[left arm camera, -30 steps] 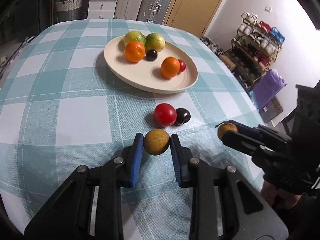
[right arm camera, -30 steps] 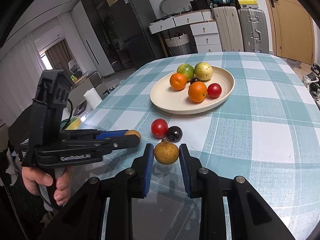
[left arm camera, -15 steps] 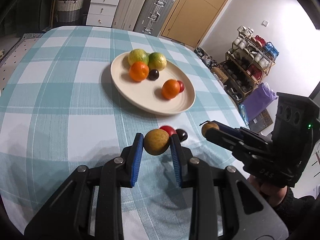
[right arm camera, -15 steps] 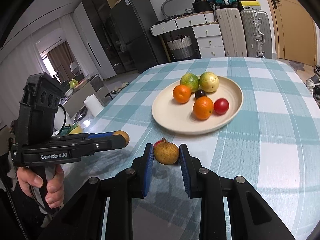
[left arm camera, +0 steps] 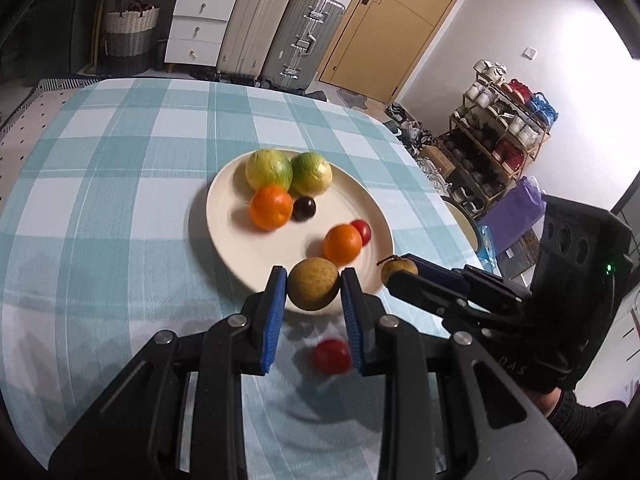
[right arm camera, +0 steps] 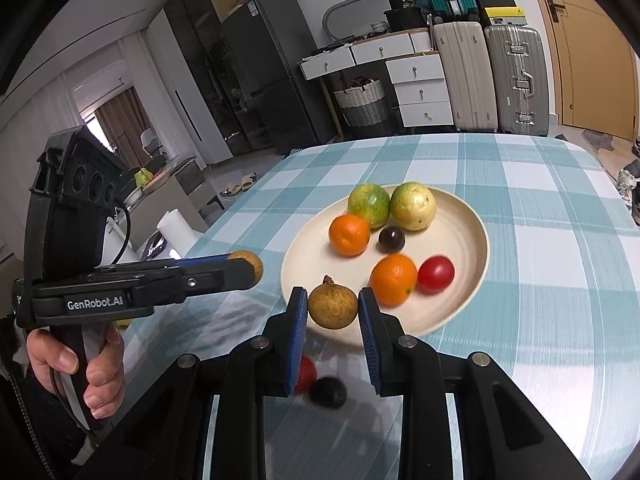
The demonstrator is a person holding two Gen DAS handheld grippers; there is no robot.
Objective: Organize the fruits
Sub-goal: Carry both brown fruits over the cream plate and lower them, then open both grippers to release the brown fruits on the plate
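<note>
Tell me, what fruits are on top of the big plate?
On the plate lie two green-yellow fruits, two oranges, a dark plum and a red tomato. The held brown fruit covers some of its near rim.

Right claw (right arm camera: 333,312): blue pads clamped on a brown round fruit (right arm camera: 333,307). Left claw (right arm camera: 252,266): gripping a second brown fruit (right arm camera: 251,263). Cream plate (right arm camera: 470,276): two green fruits, two oranges, one red, one dark. Checked worktop (right arm camera: 540,312): red fruit (right arm camera: 306,374) and dark fruit (right arm camera: 328,392), touching.

Home: fridge (right arm camera: 256,72), suitcases (left arm camera: 280,28), drawers (right arm camera: 416,80), shoe rack (left arm camera: 500,136).
</note>
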